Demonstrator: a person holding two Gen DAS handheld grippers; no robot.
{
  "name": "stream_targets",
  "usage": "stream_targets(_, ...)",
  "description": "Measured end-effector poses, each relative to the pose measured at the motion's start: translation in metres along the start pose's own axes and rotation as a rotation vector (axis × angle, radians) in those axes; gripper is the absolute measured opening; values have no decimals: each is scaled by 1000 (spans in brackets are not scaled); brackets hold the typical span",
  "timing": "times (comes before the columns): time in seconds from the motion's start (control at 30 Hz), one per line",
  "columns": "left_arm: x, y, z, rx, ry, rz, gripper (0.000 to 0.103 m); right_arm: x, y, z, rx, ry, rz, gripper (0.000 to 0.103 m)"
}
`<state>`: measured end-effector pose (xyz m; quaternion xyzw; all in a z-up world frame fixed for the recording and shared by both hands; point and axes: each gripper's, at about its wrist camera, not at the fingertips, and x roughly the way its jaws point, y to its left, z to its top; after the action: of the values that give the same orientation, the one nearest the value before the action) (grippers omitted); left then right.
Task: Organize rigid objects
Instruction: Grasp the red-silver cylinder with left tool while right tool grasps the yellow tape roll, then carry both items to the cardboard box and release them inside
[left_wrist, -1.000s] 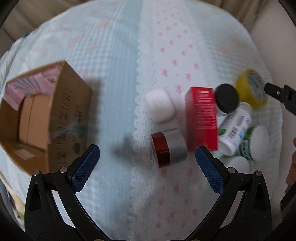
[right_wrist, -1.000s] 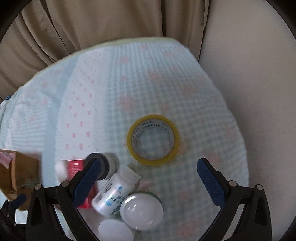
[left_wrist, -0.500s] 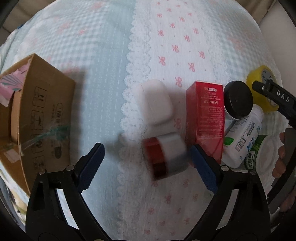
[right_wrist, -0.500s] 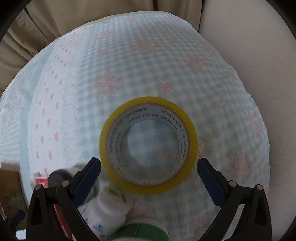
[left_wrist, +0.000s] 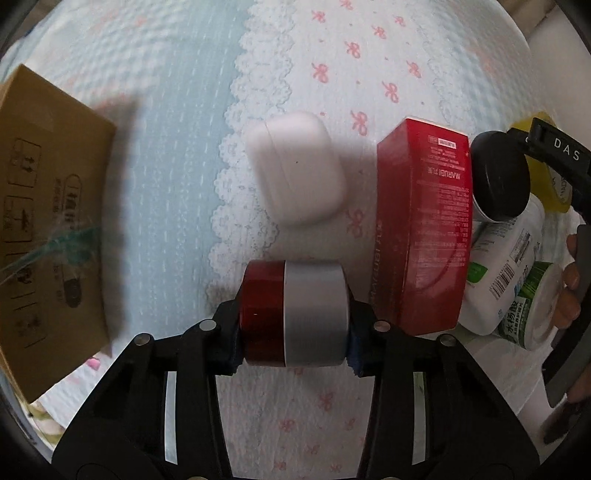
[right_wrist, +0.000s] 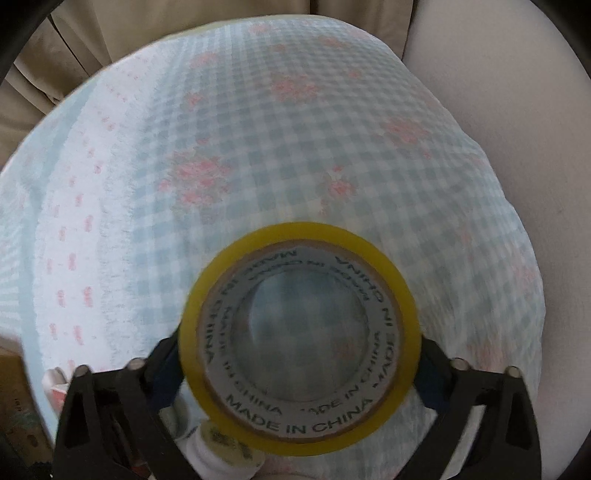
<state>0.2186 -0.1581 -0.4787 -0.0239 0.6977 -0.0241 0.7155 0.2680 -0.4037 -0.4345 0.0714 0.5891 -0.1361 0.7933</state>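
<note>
Both picks are underway, nothing boxed yet. Left gripper (left_wrist: 293, 356) has just closed and clamps the red-and-silver jar (left_wrist: 295, 314) end to end. Right gripper (right_wrist: 299, 373) has been closing around the yellow tape roll (right_wrist: 300, 338), pads at its sides; firm contact unclear. Cardboard box (left_wrist: 51, 221) lies to the left gripper's left. Earbud case (left_wrist: 297, 168), red carton (left_wrist: 423, 225) and bottles (left_wrist: 506, 266) remain beyond and to its right.

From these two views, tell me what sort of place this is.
Probably a bedroom at home: a quilted bedspread with pink bows and lace trim, beige curtains behind it, and toiletries beside a cardboard box.
</note>
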Motion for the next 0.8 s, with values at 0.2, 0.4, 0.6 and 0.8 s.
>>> stream_targets(0.2,-21,5,-7,-7,-61,-16,38,-11,-2,-5,12,0,11,95)
stream_targets(0.4,-71,26,-11,-8,-174,-38,38,-46,4,-2,11,-61,8,95)
stream_targets(0.6,-152,25,-41,-23,-295,-75,38,-118,13,-7,-19,-150,27,95)
stream_targets(0.8,-237,56,-38,-31,-416,-77,38,-207,44,-19,-70,-213,87,95)
